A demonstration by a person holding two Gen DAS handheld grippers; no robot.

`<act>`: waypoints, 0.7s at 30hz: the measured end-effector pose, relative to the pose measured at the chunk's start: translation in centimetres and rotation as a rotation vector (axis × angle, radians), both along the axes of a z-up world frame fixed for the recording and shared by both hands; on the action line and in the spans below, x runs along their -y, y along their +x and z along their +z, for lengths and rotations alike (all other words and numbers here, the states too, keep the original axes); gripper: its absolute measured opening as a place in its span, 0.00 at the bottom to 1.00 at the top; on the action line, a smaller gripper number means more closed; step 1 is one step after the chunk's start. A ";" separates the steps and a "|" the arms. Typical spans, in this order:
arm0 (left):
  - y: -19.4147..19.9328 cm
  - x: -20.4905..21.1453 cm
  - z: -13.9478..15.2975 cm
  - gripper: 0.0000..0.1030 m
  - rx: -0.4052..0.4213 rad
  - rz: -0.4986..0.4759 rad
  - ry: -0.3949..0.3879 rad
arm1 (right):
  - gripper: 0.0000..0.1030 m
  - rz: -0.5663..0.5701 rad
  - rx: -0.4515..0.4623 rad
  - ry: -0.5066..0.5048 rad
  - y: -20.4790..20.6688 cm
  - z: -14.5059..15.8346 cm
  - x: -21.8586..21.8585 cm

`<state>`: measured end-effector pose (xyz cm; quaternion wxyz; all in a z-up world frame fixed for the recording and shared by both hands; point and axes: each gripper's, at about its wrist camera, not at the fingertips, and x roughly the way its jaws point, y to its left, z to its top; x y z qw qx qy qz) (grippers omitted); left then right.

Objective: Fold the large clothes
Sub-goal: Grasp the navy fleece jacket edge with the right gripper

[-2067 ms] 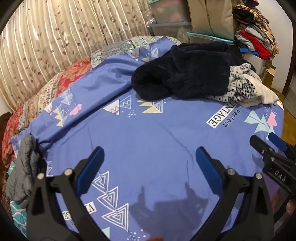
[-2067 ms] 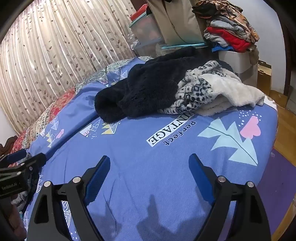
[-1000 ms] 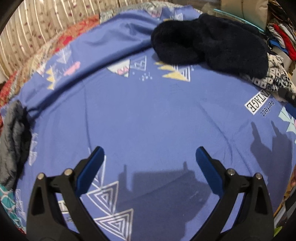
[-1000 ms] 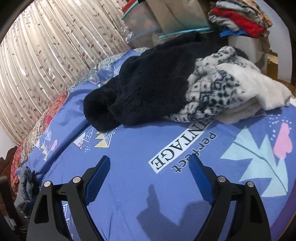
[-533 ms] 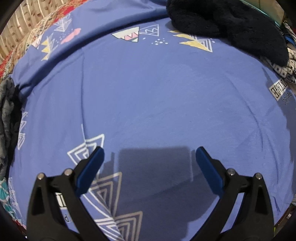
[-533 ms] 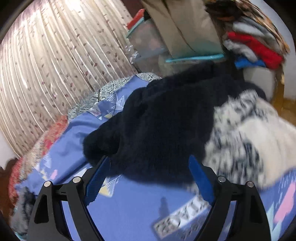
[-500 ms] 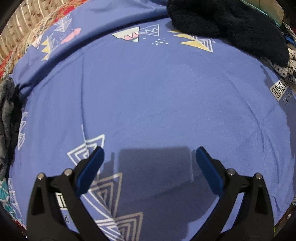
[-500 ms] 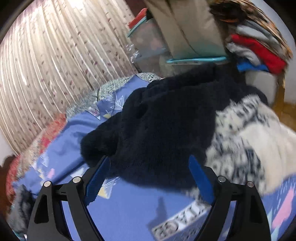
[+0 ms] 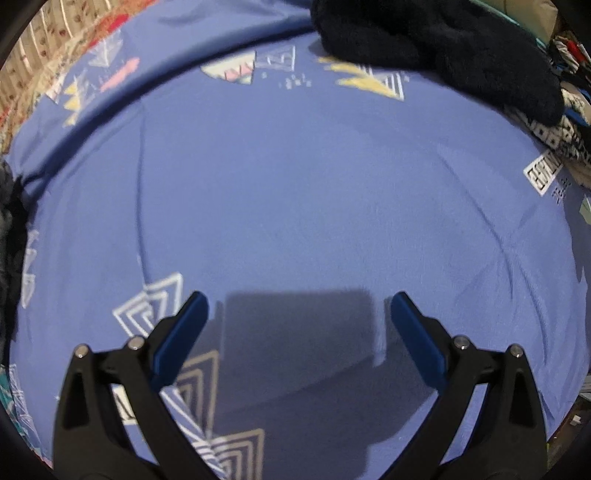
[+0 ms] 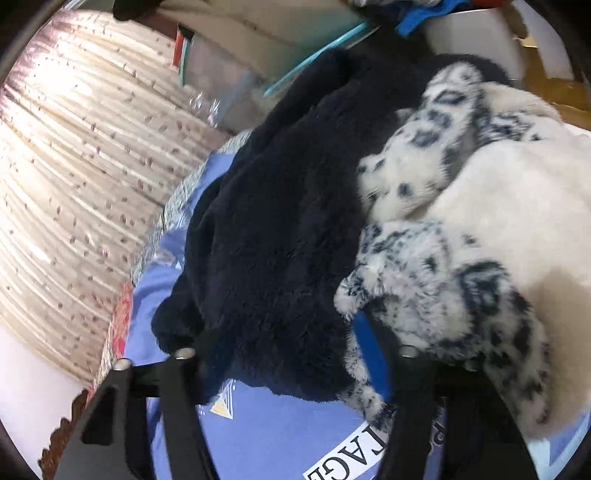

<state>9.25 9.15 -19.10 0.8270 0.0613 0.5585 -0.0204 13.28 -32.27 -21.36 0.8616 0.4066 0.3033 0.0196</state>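
Observation:
A dark navy fleece garment (image 10: 280,221) lies heaped on the blue printed bedsheet (image 10: 277,435), with a white fleece with dark spots (image 10: 443,258) pressed against its right side. My right gripper (image 10: 284,332) has pushed into the near edge of the navy fleece. Its jaws are closing with the fleece between them; the left fingertip is buried in the pile. The left gripper (image 9: 299,306) hangs open over bare bedsheet (image 9: 295,184), pointing steeply down, nothing between its fingers. In the left wrist view the navy fleece (image 9: 424,33) and the spotted one (image 9: 554,133) sit at the top right.
A pleated patterned curtain (image 10: 74,147) hangs behind the bed. Plastic storage boxes (image 10: 229,74) stand beyond the heap. A dark grey garment (image 9: 7,221) lies at the bed's left edge. The sheet's front edge drops off at the lower right.
The right gripper has swung forward into the clothes heap and its fingers have drawn closer around the navy fleece. The left gripper has sunk nearer the sheet and tipped downward, still open.

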 end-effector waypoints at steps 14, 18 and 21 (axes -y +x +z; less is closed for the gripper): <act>-1.7 -1.8 -1.4 0.95 -0.022 0.025 -0.020 | 0.31 0.242 0.206 0.138 -2.6 8.7 -5.4; -3.8 -3.0 0.8 0.94 0.052 0.025 0.033 | 0.31 0.293 0.287 0.045 -3.8 14.0 -7.4; -5.5 -5.3 2.7 0.94 0.094 0.071 0.015 | 0.31 0.286 0.269 -0.078 -4.3 16.8 -8.1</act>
